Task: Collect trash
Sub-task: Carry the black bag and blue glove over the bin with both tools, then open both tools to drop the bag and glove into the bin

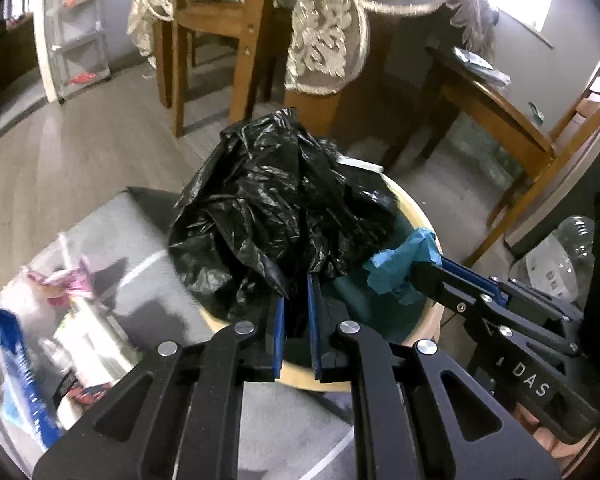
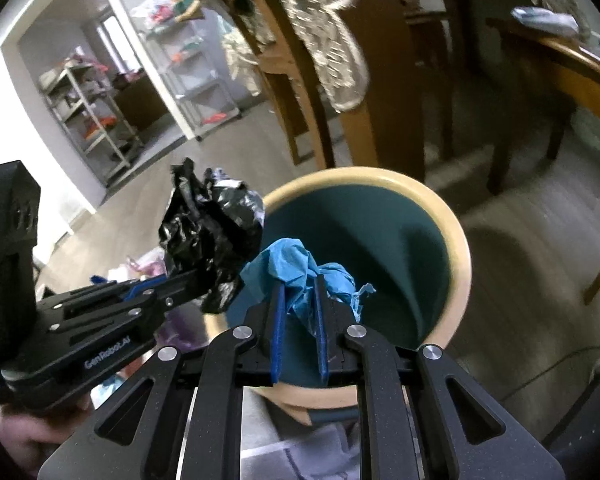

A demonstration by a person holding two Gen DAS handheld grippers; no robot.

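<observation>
A round bin with a cream rim (image 2: 462, 248) and dark green inside stands on the floor below both grippers. My left gripper (image 1: 297, 300) is shut on a crumpled black plastic bag (image 1: 284, 208), held over the bin's left rim; in the right wrist view the same gripper (image 2: 198, 280) comes in from the left with the black bag (image 2: 212, 236). My right gripper (image 2: 300, 300) is shut on a crumpled blue paper (image 2: 300, 264) above the bin's mouth. In the left wrist view the right gripper (image 1: 414, 274) enters from the right with the blue paper (image 1: 404, 264).
Wooden chairs (image 1: 216, 20) and a table with a lace cloth (image 1: 332, 32) stand just behind the bin. A grey mat (image 1: 120, 240) at the left holds colourful wrappers (image 1: 68, 280). A clear plastic bottle (image 1: 568, 252) lies at the right. White shelves (image 2: 88, 116) stand far left.
</observation>
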